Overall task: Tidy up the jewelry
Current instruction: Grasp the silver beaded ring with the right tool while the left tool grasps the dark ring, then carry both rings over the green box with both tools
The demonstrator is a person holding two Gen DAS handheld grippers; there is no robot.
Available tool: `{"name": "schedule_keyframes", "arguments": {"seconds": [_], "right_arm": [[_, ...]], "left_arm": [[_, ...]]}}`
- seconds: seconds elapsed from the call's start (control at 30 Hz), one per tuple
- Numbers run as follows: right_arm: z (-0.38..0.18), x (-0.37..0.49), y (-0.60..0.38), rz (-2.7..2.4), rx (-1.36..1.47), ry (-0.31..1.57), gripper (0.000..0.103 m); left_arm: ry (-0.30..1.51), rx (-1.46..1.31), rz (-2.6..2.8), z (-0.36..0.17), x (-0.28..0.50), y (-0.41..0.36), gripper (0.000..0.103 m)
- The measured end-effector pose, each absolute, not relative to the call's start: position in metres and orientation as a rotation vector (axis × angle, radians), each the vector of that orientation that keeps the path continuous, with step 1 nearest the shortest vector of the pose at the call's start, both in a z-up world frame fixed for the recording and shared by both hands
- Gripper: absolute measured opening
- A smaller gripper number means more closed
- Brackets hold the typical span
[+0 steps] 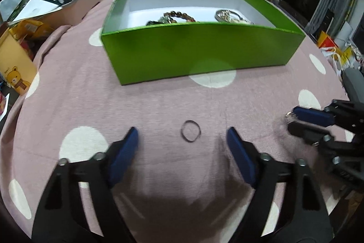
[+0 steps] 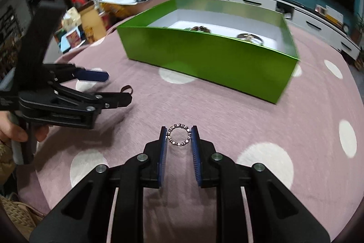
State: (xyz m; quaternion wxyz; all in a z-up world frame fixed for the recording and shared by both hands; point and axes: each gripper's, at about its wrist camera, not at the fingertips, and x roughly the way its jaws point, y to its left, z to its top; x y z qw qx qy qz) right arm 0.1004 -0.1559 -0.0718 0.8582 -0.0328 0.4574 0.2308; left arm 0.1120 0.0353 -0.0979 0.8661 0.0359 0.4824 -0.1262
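Your right gripper (image 2: 178, 134) pinches the beaded ring (image 2: 178, 135) across its rim above the cloth (image 2: 227, 120); it looks light and slippery. Left gripper (image 1: 182, 136) gapes around a thin ring (image 1: 191, 130).

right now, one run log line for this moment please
left gripper open over thin ring | right gripper shut on beaded ring | green box holds bracelets
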Motion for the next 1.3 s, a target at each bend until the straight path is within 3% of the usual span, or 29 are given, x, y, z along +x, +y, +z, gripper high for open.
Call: {"name": "schedule_keyframes", "arguments": {"seconds": [0.07, 0.23, 0.43, 1.3], "right_arm": [[-0.069, 0.098, -0.162, 0.476, -0.045, 0.951, 0.021], [-0.063, 0.097, -0.164, 0.475, -0.029, 0.931, 0.02], [-0.061, 0.097, -0.163, 0.477, -0.022, 0.915, 0.02], [-0.038, 0.09, -0.166, 0.464, -0.027, 0.867, 0.02]], "left_arm": [[1.018, 0.081, -0.265, -0.102, 0.113, 0.033, 0.059], [0.996, 0.118, -0.266, -0.103, 0.111, 0.028, 0.046], [0.97, 0.137, -0.303, -0.102, 0.103, 0.025, 0.018], [0.914, 0.079, -0.297, -0.063, 0.092, 0.025, 0.018]]}}
